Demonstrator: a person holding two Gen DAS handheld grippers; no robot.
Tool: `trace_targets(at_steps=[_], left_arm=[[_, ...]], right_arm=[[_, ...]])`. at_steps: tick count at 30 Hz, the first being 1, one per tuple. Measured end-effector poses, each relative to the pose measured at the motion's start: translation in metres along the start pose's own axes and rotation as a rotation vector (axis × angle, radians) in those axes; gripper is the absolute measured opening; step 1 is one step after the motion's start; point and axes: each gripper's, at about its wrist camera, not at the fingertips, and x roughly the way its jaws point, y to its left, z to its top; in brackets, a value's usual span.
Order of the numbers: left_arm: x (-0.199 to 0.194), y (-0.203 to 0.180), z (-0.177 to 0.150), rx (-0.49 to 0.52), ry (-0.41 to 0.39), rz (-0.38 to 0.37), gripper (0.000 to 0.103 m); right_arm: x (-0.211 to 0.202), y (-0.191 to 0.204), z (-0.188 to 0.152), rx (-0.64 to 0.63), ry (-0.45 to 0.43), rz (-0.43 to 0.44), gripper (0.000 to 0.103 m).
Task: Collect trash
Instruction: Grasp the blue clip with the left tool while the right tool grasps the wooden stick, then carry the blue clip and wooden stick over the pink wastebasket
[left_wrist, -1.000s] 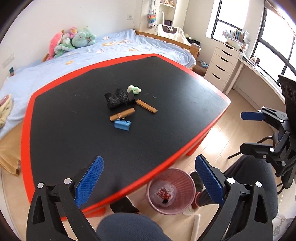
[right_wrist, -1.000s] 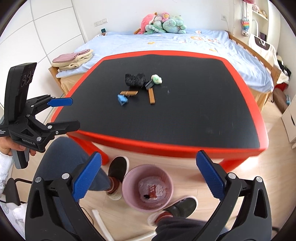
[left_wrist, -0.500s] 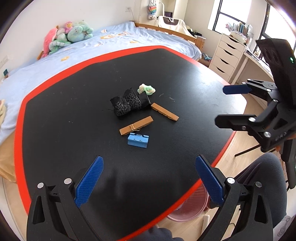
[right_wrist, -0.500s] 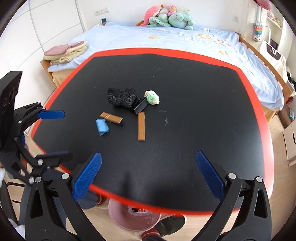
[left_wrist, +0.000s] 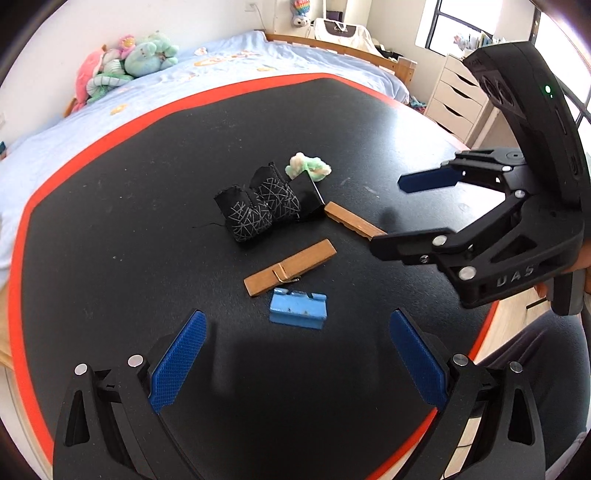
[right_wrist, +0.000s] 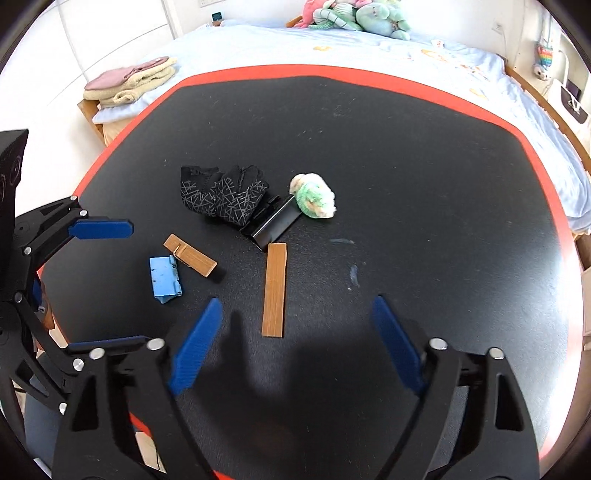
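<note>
Small items lie in the middle of the black table (left_wrist: 110, 258): a blue plastic piece (left_wrist: 298, 307) (right_wrist: 165, 280), a wooden clothespin (left_wrist: 290, 267) (right_wrist: 190, 255), a wooden stick (left_wrist: 354, 220) (right_wrist: 274, 289), a black patterned cloth (left_wrist: 256, 206) (right_wrist: 221, 194), a black flat piece (right_wrist: 275, 221) and a green-white wad (left_wrist: 308, 168) (right_wrist: 313, 196). My left gripper (left_wrist: 295, 363) is open and empty, just short of the blue piece. My right gripper (right_wrist: 295, 341) is open and empty, just short of the wooden stick; it also shows in the left wrist view (left_wrist: 417, 212).
The table has a red rim (right_wrist: 369, 75). A bed with blue sheets (left_wrist: 221, 62) and plush toys (left_wrist: 125, 70) stands behind it. Folded towels (right_wrist: 129, 79) lie on the bed corner. White drawers (left_wrist: 458, 107) stand at the far right.
Both grippers have moved forward over the table toward the items, which now look much closer. The pink bin under the table edge has dropped out of view. Both stay open.
</note>
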Motion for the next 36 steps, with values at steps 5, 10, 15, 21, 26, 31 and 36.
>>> trace_targets(at_steps=[5, 10, 15, 21, 26, 31, 36], left_arm=[[0.004, 0.001, 0.002, -0.004, -0.008, -0.003, 0.077], [0.008, 0.0, 0.001, -0.005, -0.002, 0.006, 0.059], [0.007, 0.001, 0.003, -0.003, 0.001, 0.009, 0.037], [0.005, 0.003, 0.003, -0.018, 0.01, -0.007, 0.032], [-0.01, -0.002, 0.002, -0.029, -0.006, -0.011, 0.032], [-0.029, -0.015, 0.0, -0.032, -0.029, -0.02, 0.032], [-0.051, -0.03, -0.006, -0.028, -0.057, -0.03, 0.032]], right_arm=[[0.007, 0.006, -0.001, -0.028, -0.005, 0.0, 0.061], [0.006, 0.01, -0.001, -0.065, -0.014, -0.033, 0.032], [0.005, 0.008, -0.002, -0.069, -0.016, -0.036, 0.011], [0.002, 0.009, -0.002, -0.059, -0.02, -0.021, 0.011], [-0.015, 0.009, -0.008, -0.04, -0.045, -0.009, 0.011], [-0.043, 0.011, -0.019, -0.015, -0.078, -0.002, 0.011], [-0.075, 0.017, -0.038, 0.005, -0.109, -0.002, 0.011]])
